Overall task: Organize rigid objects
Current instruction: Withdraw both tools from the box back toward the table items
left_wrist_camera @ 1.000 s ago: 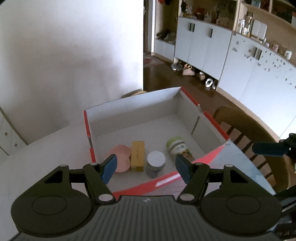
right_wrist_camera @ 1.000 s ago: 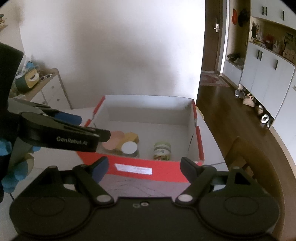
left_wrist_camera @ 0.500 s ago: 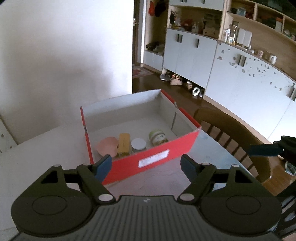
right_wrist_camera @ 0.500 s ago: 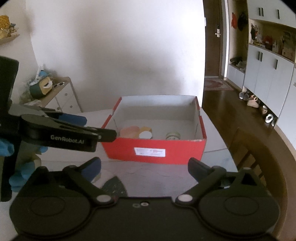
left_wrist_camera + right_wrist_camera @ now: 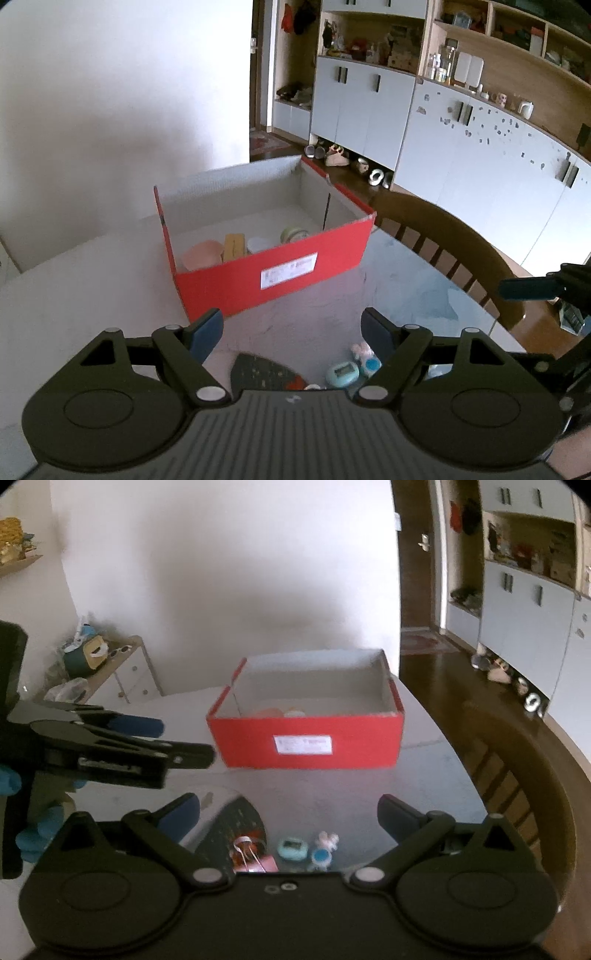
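A red cardboard box [image 5: 273,273] [image 5: 306,738] stands open on the grey table. Inside it lie a pink bowl [image 5: 201,254], a yellow block [image 5: 234,245], a white-lidded jar [image 5: 260,243] and a green-labelled jar [image 5: 293,233]. My left gripper [image 5: 291,328] [image 5: 177,738] hangs open and empty, back from the box's near wall. My right gripper [image 5: 290,810] is open wide and empty too; one of its fingers [image 5: 528,288] shows at the right edge. On the table under the grippers lie a dark remote [image 5: 258,369] [image 5: 236,823], a teal round timer [image 5: 341,373] [image 5: 291,849], a small blue-and-pink toy [image 5: 364,356] [image 5: 325,849] and a pink item [image 5: 255,860].
A wooden chair [image 5: 454,240] [image 5: 524,771] stands at the table's right edge. A blue-gloved hand [image 5: 26,842] holds the left gripper. White cabinets [image 5: 461,147] line the far right, and a low drawer unit [image 5: 122,672] stands by the wall at left.
Both grippers have drawn back from the box, which now looks smaller and farther. Their jaws have spread wider. The remote, timer and toy have come into view below them.
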The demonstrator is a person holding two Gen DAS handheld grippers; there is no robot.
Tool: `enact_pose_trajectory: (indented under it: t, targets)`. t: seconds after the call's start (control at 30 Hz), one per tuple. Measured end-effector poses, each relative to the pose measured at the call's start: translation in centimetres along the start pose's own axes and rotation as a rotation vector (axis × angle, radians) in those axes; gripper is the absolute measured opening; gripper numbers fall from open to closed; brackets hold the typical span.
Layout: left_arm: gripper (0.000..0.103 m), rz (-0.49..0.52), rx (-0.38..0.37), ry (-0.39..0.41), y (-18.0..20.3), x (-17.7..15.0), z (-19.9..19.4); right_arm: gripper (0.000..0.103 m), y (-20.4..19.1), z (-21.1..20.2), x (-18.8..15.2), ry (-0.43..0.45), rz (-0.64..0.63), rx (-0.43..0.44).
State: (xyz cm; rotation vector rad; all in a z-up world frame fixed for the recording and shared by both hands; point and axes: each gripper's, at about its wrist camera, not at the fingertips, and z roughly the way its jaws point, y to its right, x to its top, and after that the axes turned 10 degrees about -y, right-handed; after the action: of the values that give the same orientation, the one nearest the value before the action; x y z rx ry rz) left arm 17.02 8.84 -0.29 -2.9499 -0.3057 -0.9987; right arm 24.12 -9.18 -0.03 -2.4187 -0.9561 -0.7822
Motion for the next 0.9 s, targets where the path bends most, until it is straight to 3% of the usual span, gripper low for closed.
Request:
enact_pose_trajectory:
  t: [0.53,0.9]
  targets:
    - [0.082,-0.048,-0.029,-0.074,-0.4,-6.5,4.5,0.100,1.5,2.3,-7.3,-0.110,0.061,-0.075]
    - [0.082,-0.014,-0.047,-0.143,0.7,-9.8,6.7,0.087,1.8,4.8,-10.3,-0.207,0.059,-0.100]
